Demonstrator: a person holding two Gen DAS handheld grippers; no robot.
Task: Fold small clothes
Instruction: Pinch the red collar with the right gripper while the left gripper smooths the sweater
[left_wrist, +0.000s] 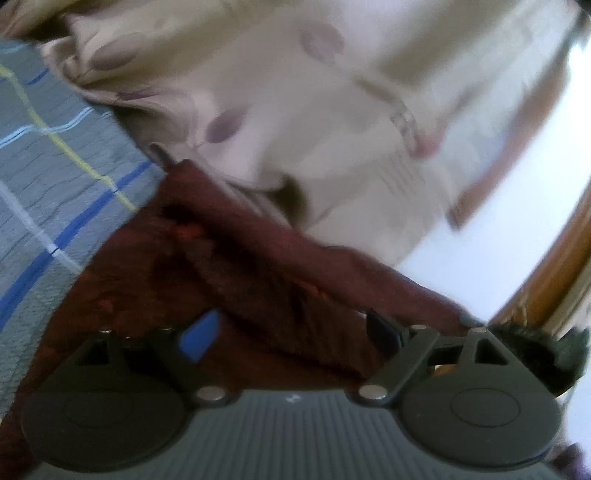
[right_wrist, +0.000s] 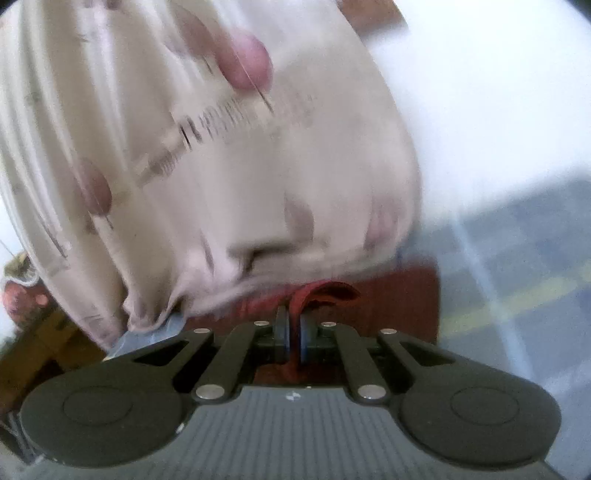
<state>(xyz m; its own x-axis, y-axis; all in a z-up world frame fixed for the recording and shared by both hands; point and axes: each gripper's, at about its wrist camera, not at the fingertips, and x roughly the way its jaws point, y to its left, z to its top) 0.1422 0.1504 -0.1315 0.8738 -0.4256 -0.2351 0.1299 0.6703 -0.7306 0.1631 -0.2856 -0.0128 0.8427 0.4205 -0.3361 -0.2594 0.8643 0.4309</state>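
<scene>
A dark red cloth (left_wrist: 240, 266) lies rumpled on a grey plaid bedspread (left_wrist: 48, 177). My left gripper (left_wrist: 290, 328) hovers low over its near part. Its jaws stand wide apart, and the blue pad (left_wrist: 199, 334) and the black finger (left_wrist: 382, 330) do not pinch the fabric. In the right wrist view my right gripper (right_wrist: 293, 325) is shut on a raised fold of the same red cloth (right_wrist: 399, 299), which stands up between the pads. The picture is blurred.
A large cream fabric with mauve spots (left_wrist: 295, 110) hangs close above the red cloth and fills much of the right wrist view (right_wrist: 221, 166). A wooden frame (left_wrist: 546, 280) runs at the right. The plaid bedspread (right_wrist: 517, 258) extends to the right.
</scene>
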